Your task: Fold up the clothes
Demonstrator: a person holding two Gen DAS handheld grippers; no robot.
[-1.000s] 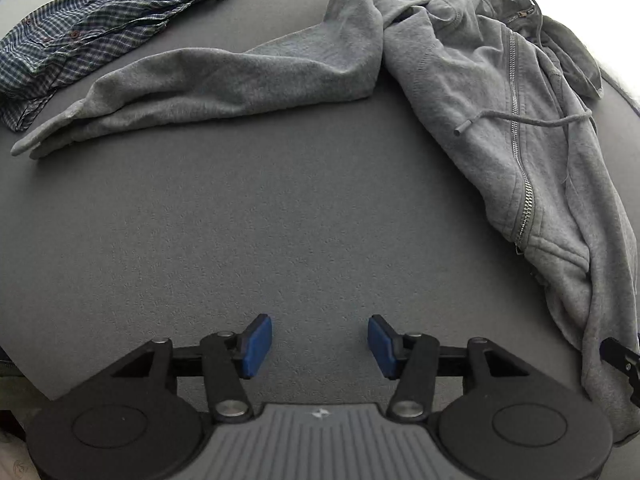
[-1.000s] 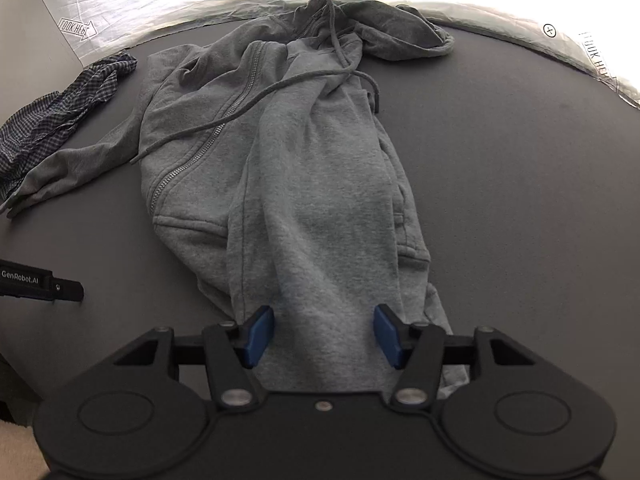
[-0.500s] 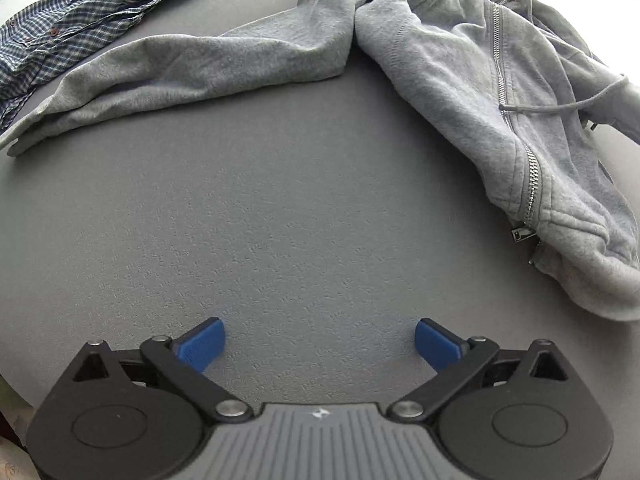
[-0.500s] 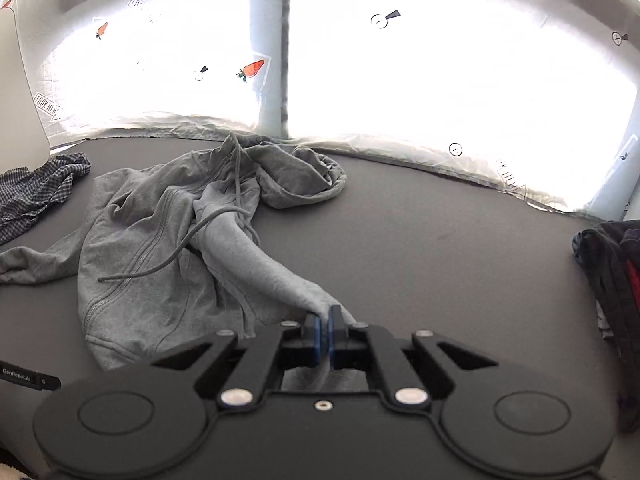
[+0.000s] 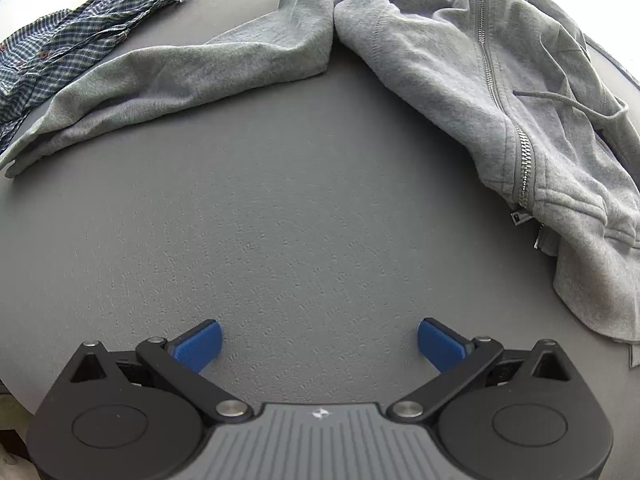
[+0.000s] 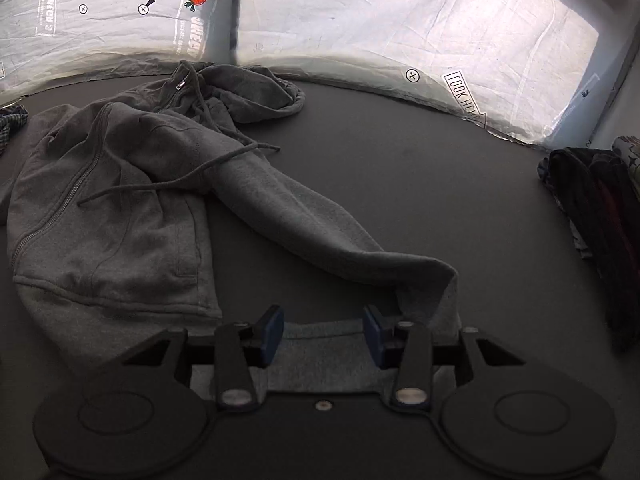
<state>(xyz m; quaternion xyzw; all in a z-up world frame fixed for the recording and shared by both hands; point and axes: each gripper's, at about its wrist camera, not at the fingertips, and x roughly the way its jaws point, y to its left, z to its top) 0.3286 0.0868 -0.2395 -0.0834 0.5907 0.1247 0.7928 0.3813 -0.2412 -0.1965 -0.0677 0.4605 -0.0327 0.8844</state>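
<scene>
While rumpled, the grey zip hoodie (image 6: 120, 200) sprawls with sleeves outstretched.

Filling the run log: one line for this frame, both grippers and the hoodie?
left gripper: open, over bare table | right gripper: open, over sleeve cuff | hoodie: unfolded, sleeves spread

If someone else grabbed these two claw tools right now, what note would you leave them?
Left gripper: open, over bare table, holding nothing.
Right gripper: open, with the hoodie's right sleeve cuff lying between and under its fingers.
Grey hoodie: rumpled on the table, both sleeves spread out, left sleeve reaching toward the plaid shirt.
Done: sleeves laid out. Left: all the folding, then the other clothes.
</scene>
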